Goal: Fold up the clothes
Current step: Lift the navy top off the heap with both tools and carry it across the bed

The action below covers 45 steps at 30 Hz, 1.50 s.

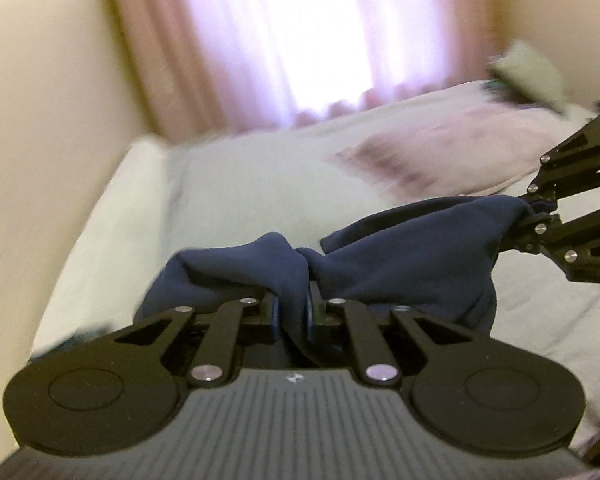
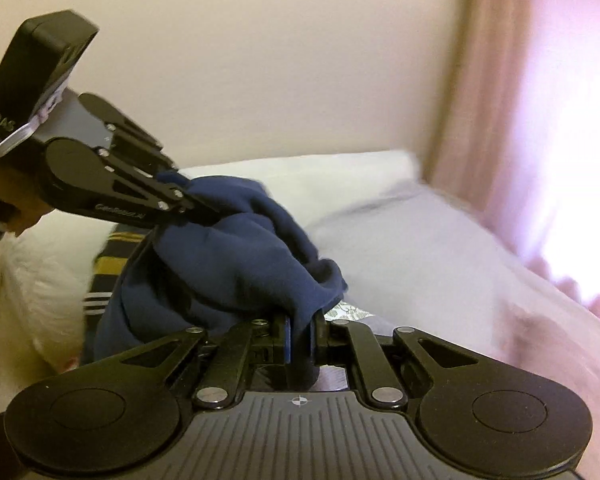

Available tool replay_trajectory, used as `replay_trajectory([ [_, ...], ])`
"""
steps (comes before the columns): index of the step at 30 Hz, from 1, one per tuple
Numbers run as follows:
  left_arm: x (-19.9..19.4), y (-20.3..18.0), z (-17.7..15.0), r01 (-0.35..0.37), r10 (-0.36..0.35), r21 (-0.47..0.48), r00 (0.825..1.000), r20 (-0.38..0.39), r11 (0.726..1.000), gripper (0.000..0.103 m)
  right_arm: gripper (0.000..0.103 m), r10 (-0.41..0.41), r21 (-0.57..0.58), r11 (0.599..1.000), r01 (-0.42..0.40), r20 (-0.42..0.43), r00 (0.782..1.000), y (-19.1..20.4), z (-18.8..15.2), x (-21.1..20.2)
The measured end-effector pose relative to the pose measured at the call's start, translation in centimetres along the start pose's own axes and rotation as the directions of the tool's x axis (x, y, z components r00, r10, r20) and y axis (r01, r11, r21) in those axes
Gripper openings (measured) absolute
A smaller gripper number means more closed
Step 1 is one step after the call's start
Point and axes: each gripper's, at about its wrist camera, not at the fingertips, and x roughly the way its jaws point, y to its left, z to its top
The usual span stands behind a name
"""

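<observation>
Ahead of me a pink curtain [image 1: 268, 40] hangs lit from behind, its hem meeting the far edge of the bed [image 1: 240, 184]. A cream wall [image 1: 40, 100] runs along the bed's left side. The bed wears a pale sheet, and a pink cover with a darker smudged patch [image 1: 440, 148] lies toward its far right. Beyond that sits a blurred pale green thing [image 1: 528, 72] I cannot make out. In my right view a white fluffy pillow [image 2: 40, 280] sits at the left, with a striped cloth [image 2: 108, 276], yellow, dark and white, just beside it.
</observation>
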Motion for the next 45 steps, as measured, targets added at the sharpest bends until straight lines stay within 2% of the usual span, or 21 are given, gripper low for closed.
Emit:
replay_trajectory([
  [2,-0.2,-5.4,2.8,0.074,-0.075,0.032,0.996,0.041,0.997,0.009,0.006,-0.077,0.053,0.996,0.077,0.003,0.997,-3.3,-2.6,-4.8],
  [5,0.0,-13.4,6.0,0.179,-0.183,0.054,0.980,0.078,0.982,0.009,0.006,-0.191,0.133,0.973,0.189,0.000,0.982,-8.1,-6.5,-12.0],
  [8,1.9,-22.1,9.1,0.309,-0.313,0.055,0.946,0.086,0.949,0.009,0.006,-0.307,0.154,0.938,0.310,-0.042,0.951,-12.5,-10.4,-18.8],
  [11,4.0,-30.1,12.3,0.432,-0.436,0.060,0.895,0.093,0.900,0.007,0.006,-0.429,0.170,0.882,0.440,-0.098,0.898,-16.8,-14.3,-25.4],
  [14,5.8,-37.7,15.3,0.532,-0.540,0.110,0.840,0.062,0.840,0.007,0.006,-0.535,0.161,0.817,0.554,-0.151,0.831,-20.1,-17.3,-30.7],
  [17,7.1,-43.5,16.6,0.635,-0.645,0.154,0.764,0.017,0.757,0.009,0.006,-0.632,0.147,0.732,0.666,-0.219,0.743,-22.5,-20.6,-34.1],
  [19,8.4,-46.4,16.5,0.697,-0.705,0.177,0.708,-0.024,0.695,0.012,0.006,-0.658,0.158,0.688,0.708,-0.275,0.701,-23.8,-23.1,-36.2],
  [21,9.8,-48.5,15.8,0.733,-0.734,0.174,0.676,-0.074,0.658,0.015,0.006,-0.670,0.164,0.650,0.742,-0.336,0.661,-24.7,-25.4,-37.6],
  [23,11.0,-50.1,14.6,0.754,-0.743,0.183,0.655,-0.136,0.631,0.015,0.006,-0.662,0.174,0.618,0.767,-0.411,0.627,-25.3,-27.7,-37.7],
  [24,11.4,-50.4,13.6,0.758,-0.742,0.197,0.650,-0.162,0.621,0.019,0.006,-0.652,0.183,0.601,0.778,-0.451,0.609,-25.7,-29.0,-37.5],
  [26,12.5,-50.5,11.4,0.748,-0.718,0.220,0.663,-0.210,0.626,0.027,0.006,-0.633,0.192,0.564,0.803,-0.523,0.570,-26.6,-31.6,-37.2],
  [27,13.6,-49.9,10.2,0.735,-0.696,0.218,0.678,-0.235,0.642,0.029,0.006,-0.625,0.194,0.545,0.816,-0.554,0.549,-27.1,-32.8,-37.1],
  [30,16.5,-48.0,6.8,0.691,-0.628,0.159,0.713,-0.311,0.706,0.033,0.006,-0.572,0.229,0.480,0.847,-0.650,0.500,-29.1,-35.2,-37.5],
  [33,19.1,-45.6,3.8,0.629,-0.549,0.117,0.742,-0.384,0.768,0.038,0.006,-0.538,0.208,0.457,0.865,-0.710,0.455,-30.6,-37.2,-37.2],
  [34,19.6,-45.0,3.1,0.608,-0.525,0.107,0.750,-0.403,0.787,0.039,0.006,-0.528,0.206,0.454,0.867,-0.721,0.448,-31.1,-37.7,-37.0],
  [37,21.0,-43.7,1.6,0.546,-0.454,0.101,0.773,-0.443,0.832,0.045,0.006,-0.509,0.197,0.478,0.856,-0.732,0.453,-32.8,-38.9,-35.8],
  [39,21.1,-43.0,0.7,0.502,-0.409,0.100,0.791,-0.456,0.859,0.045,0.006,-0.506,0.184,0.506,0.842,-0.727,0.463,-34.2,-40.1,-34.9],
  [42,21.1,-42.5,-0.2,0.430,-0.340,0.102,0.820,-0.460,0.897,0.047,0.007,-0.506,0.124,0.567,0.814,-0.727,0.463,-36.5,-42.3,-33.0],
  [44,20.5,-42.2,-0.6,0.380,-0.290,0.116,0.840,-0.459,0.918,0.051,0.018,-0.499,0.097,0.604,0.791,-0.728,0.470,-37.8,-43.7,-31.8],
  [45,20.3,-42.1,-0.9,0.356,-0.263,0.130,0.850,-0.457,0.925,0.054,0.046,-0.505,0.066,0.616,0.785,-0.732,0.458,-38.0,-44.4,-31.3],
])
